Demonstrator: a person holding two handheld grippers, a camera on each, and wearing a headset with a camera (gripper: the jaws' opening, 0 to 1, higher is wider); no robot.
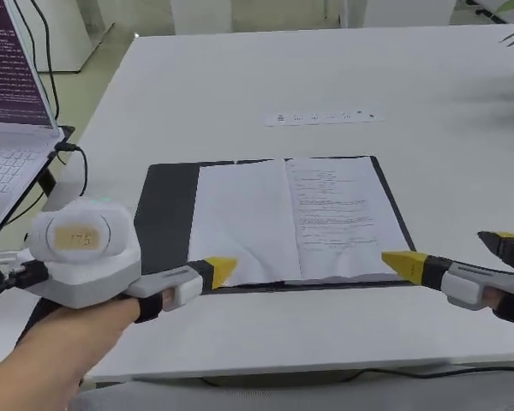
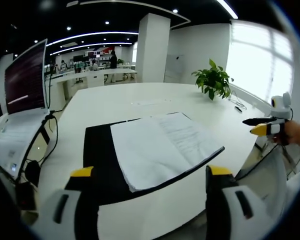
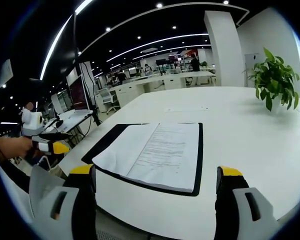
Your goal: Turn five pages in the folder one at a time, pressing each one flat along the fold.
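- White table (image 1: 325, 68): carries the folder, which lies toward the near edge.
- Folder (image 1: 167, 214): black cover, lying open and flat. The bare cover shows as a wide band at its left side.
- Laptop (image 1: 8, 128): well left of the folder, lid up, screen lit, black cables by it.
- Plant (image 2: 213, 80): green leaves, far beyond the folder's right side.
- Blank page (image 1: 240, 218): left of the folder's fold, lying down, slightly wavy.
- Printed page (image 1: 334, 214): right of the fold, flat, text lines on it.
- Left gripper (image 2: 150, 171): I see it at the folder's near-left corner, jaws spread wide with nothing in them. One yellow tip sits by the blank page's near edge; I can't tell if it touches.
- Right gripper (image 3: 156, 171): just off the folder's near-right corner, jaws released and wide, gripping nothing.
- Thin paper strip (image 1: 324, 116): beyond the folder's far edge, apart from it.
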